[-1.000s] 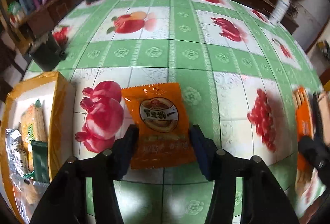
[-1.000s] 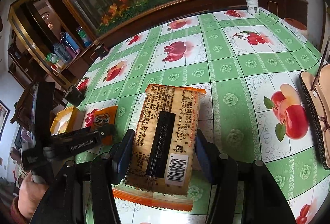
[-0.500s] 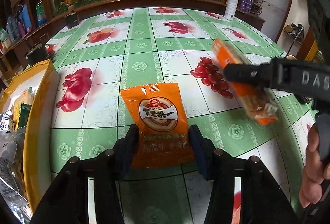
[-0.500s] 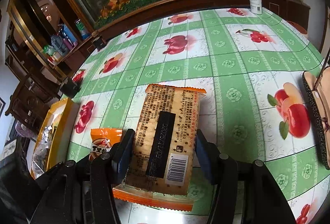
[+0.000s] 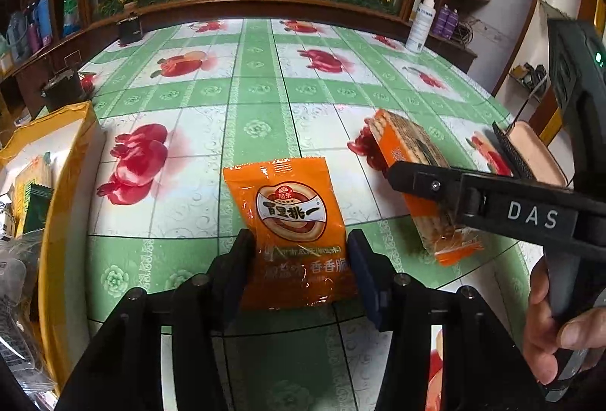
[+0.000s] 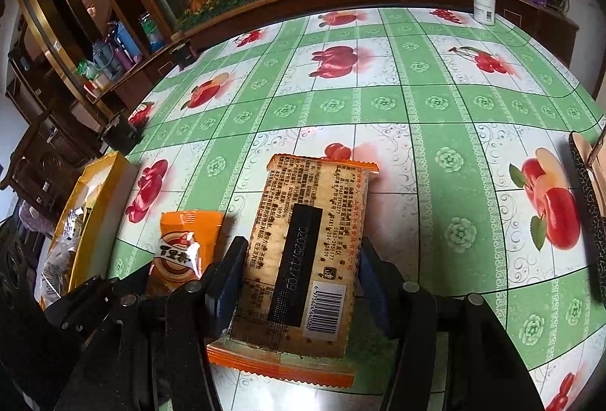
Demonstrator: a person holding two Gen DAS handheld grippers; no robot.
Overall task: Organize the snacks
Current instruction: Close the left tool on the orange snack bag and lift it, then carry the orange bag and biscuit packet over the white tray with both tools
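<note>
Gripping an orange snack pouch (image 5: pixel 293 233), the left tongs (image 5: pixel 299 261) have both pads pressed on its lower sides; most of the pouch sticks out ahead of the tips, over the green fruit-print tabletop (image 5: pixel 261 89). Right tongs (image 6: pixel 299 276) are clenched on a long cracker pack (image 6: pixel 308 252), printed back and barcode facing up, the pack running forward past the tips and its crimped end hanging back behind the pads. In the left wrist view the cracker pack (image 5: pixel 409 161) sits right of the left tongs, near but apart from the pouch, with a hand (image 5: pixel 560 324) on the right handle. A yellow box (image 5: pixel 72 183) holding other snack packets stands left of the left tongs. In the right wrist view the pouch (image 6: pixel 185 248) is just left of the right tongs.
</note>
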